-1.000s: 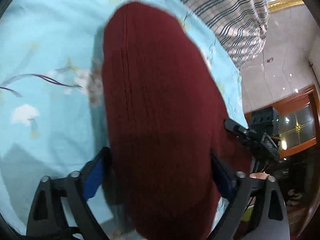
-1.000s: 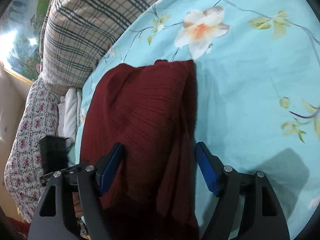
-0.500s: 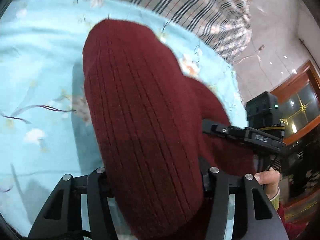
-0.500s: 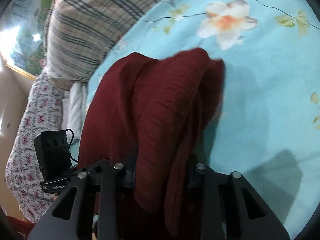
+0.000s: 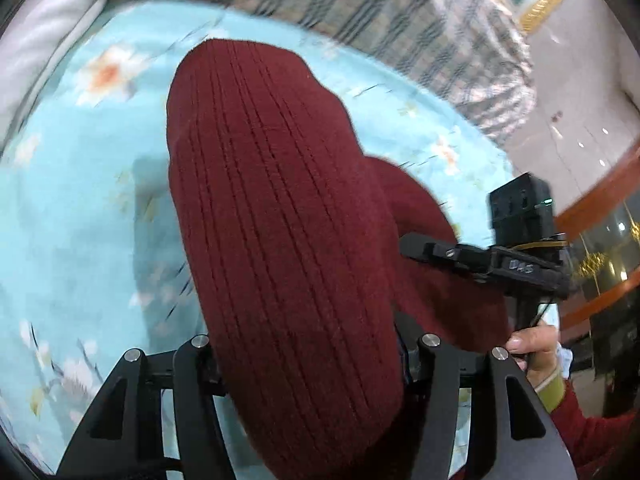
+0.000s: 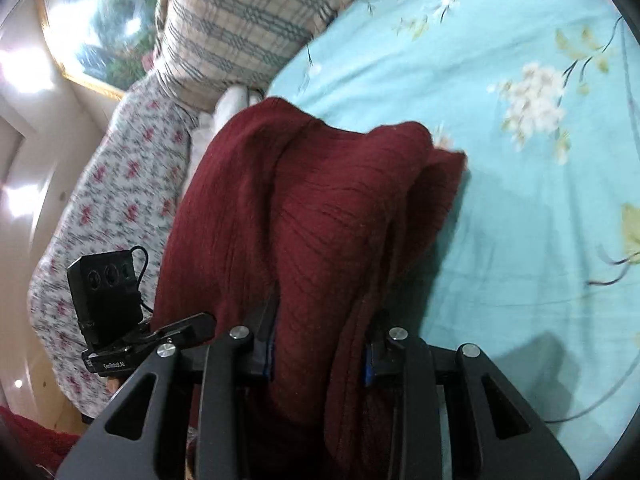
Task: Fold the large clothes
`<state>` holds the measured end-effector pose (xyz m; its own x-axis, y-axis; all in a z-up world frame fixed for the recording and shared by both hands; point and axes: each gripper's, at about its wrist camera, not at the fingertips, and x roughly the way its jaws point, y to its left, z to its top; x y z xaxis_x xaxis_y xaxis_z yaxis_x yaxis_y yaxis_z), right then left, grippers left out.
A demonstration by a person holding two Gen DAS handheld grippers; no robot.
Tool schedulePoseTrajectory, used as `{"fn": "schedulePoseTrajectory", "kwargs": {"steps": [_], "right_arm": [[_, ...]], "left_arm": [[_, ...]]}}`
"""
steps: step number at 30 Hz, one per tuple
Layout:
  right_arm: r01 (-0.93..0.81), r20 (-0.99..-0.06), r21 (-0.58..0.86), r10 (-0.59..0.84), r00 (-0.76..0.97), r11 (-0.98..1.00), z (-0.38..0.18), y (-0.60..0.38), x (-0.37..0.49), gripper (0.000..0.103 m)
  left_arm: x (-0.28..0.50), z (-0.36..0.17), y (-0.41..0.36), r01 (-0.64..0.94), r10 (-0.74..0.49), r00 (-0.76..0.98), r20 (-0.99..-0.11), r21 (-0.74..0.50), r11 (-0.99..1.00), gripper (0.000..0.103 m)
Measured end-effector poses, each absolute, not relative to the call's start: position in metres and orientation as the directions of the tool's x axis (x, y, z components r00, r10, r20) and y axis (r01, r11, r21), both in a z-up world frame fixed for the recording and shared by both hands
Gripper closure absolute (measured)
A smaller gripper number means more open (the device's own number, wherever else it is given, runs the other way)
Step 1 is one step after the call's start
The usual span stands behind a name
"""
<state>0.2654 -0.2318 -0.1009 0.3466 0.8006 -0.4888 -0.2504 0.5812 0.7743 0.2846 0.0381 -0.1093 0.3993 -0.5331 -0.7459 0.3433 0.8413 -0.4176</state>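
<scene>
The dark red knitted sweater (image 5: 280, 216) is being held at one end by the left hand-held gripper (image 5: 310, 354), whose jaws have just closed in and are now pressed onto a thick fold of it; the rest of the knit is stretching away ahead of this gripper, over the light blue flowered bed sheet (image 5: 80, 208). In the right wrist view the right hand-held gripper (image 6: 320, 348) is being seen closed more narrowly on a bunched part of the sweater (image 6: 320, 208), with blue pads showing at both sides of the cloth. Only the left view is showing the person's hand (image 5: 534, 350) under the right gripper and a glass door beyond it. Only the right view is showing a red-flowered quilt (image 6: 116, 200) left of its gripper. A checked pillow (image 6: 244, 20) is being seen ahead in both views.
</scene>
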Motion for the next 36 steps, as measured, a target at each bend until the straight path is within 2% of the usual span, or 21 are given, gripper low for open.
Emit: {"fn": "schedulePoseTrajectory", "kwargs": {"steps": [2, 5, 10, 15, 18, 20, 21, 22, 23, 24, 26, 29, 32, 36], "right_arm": [[-0.242, -0.527, 0.748, 0.775, 0.349, 0.618, -0.11, -0.225, 0.261, 0.071], [-0.223, -0.539, 0.745, 0.765, 0.353, 0.629, -0.118, -0.227, 0.259, 0.067], [-0.195, -0.573, 0.719, 0.728, 0.376, 0.667, -0.113, -0.237, 0.258, 0.048], [-0.171, -0.548, 0.714, 0.694, 0.467, 0.679, -0.094, -0.257, 0.257, 0.048], [-0.171, -0.562, 0.697, 0.679, 0.473, 0.697, -0.088, -0.252, 0.268, 0.048], [-0.169, -0.579, 0.684, 0.669, 0.466, 0.709, -0.091, -0.245, 0.277, 0.054], [-0.169, -0.591, 0.678, 0.668, 0.453, 0.715, -0.093, -0.239, 0.281, 0.071], [-0.165, -0.603, 0.669, 0.66, 0.448, 0.724, -0.094, -0.236, 0.284, 0.086], [-0.168, -0.594, 0.673, 0.661, 0.458, 0.721, -0.093, -0.237, 0.284, 0.09], [-0.174, -0.57, 0.686, 0.67, 0.476, 0.707, -0.089, -0.242, 0.283, 0.093], [-0.163, -0.541, 0.693, 0.656, 0.525, 0.702, -0.082, -0.254, 0.278, 0.095], [-0.108, -0.59, 0.679, 0.627, 0.51, 0.726, -0.094, -0.261, 0.283, 0.096], [-0.077, -0.618, 0.682, 0.63, 0.469, 0.727, -0.102, -0.26, 0.285, 0.088], [-0.122, -0.601, 0.616, 0.565, 0.565, 0.778, -0.057, -0.258, 0.268, 0.086]], "left_arm": [[0.283, -0.13, 0.047, 0.314, -0.529, 0.406, -0.745, -0.43, 0.847, 0.034], [0.283, -0.139, 0.056, 0.29, -0.551, 0.413, -0.725, -0.469, 0.834, 0.027], [0.277, -0.125, 0.051, 0.288, -0.507, 0.428, -0.748, -0.419, 0.861, 0.024], [0.252, -0.09, 0.068, 0.274, -0.441, 0.54, -0.717, -0.346, 0.897, 0.025], [0.232, -0.065, 0.077, 0.307, -0.444, 0.624, -0.643, -0.322, 0.896, 0.035], [0.225, -0.058, 0.076, 0.36, -0.492, 0.623, -0.609, -0.335, 0.871, 0.052], [0.224, -0.057, 0.073, 0.382, -0.509, 0.614, -0.604, -0.337, 0.861, 0.057], [0.223, -0.057, 0.068, 0.406, -0.523, 0.601, -0.604, -0.333, 0.851, 0.068], [0.221, -0.058, 0.061, 0.434, -0.534, 0.583, -0.612, -0.322, 0.842, 0.073], [0.217, -0.062, 0.061, 0.452, -0.539, 0.568, -0.622, -0.312, 0.836, 0.073], [0.221, -0.075, 0.043, 0.48, -0.545, 0.529, -0.65, -0.3, 0.824, 0.074], [0.229, -0.098, 0.036, 0.487, -0.577, 0.481, -0.66, -0.346, 0.802, 0.077], [0.233, -0.101, 0.031, 0.477, -0.586, 0.471, -0.659, -0.369, 0.798, 0.082], [0.218, -0.083, 0.038, 0.503, -0.604, 0.476, -0.639, -0.366, 0.783, 0.08]]}}
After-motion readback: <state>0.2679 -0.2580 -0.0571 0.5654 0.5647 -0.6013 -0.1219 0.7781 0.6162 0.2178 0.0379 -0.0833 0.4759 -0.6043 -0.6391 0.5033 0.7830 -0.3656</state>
